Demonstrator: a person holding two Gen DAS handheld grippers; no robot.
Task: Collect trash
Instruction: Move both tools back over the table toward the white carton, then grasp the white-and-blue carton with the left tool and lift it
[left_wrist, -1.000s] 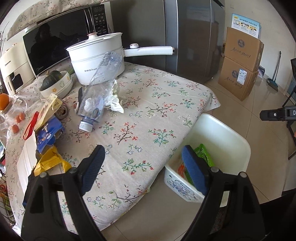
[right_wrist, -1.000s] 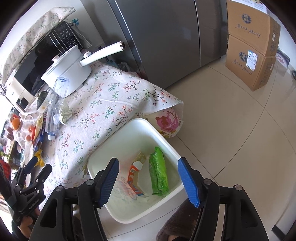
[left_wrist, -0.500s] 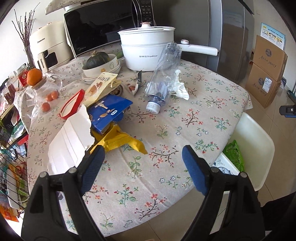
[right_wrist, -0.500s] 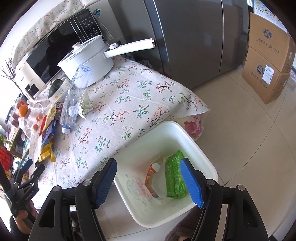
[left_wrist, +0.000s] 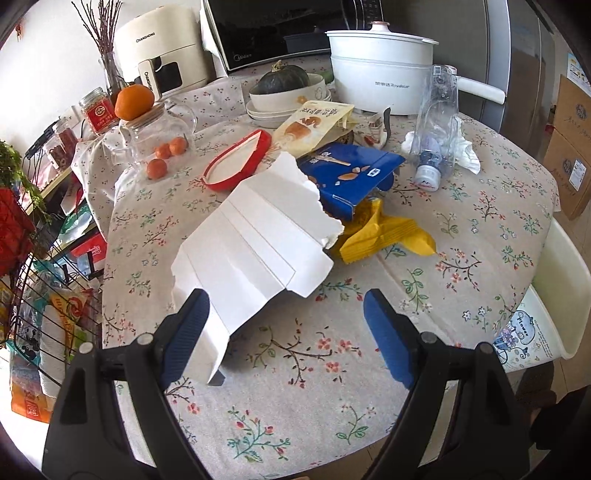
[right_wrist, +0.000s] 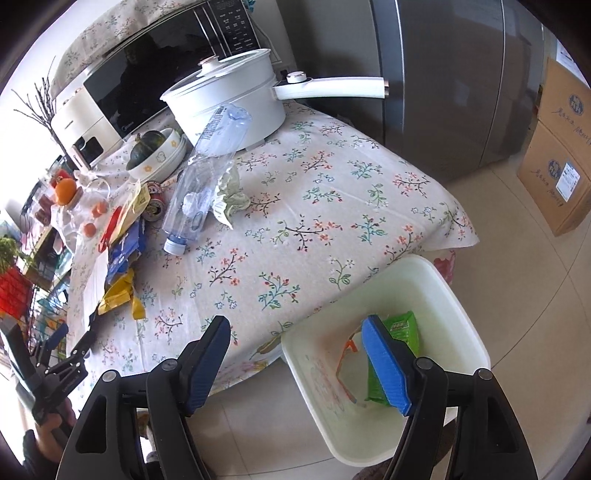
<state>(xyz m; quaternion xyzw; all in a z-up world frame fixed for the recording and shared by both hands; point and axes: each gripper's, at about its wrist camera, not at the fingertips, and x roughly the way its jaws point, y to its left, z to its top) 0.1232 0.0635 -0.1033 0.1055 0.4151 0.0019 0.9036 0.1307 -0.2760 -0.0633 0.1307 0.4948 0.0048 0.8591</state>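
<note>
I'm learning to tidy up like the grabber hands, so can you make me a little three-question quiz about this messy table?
1. True or false: the white plastic bin beside the floral-cloth table already has a green packet in it.
2. Which lies nearest the open left gripper? A) torn white paper bag B) crushed clear plastic bottle C) white lidded pot
3. Fill in: the yellow wrapper lies partly under a ____ snack bag.

Key: 1 true; 2 A; 3 blue.
</note>
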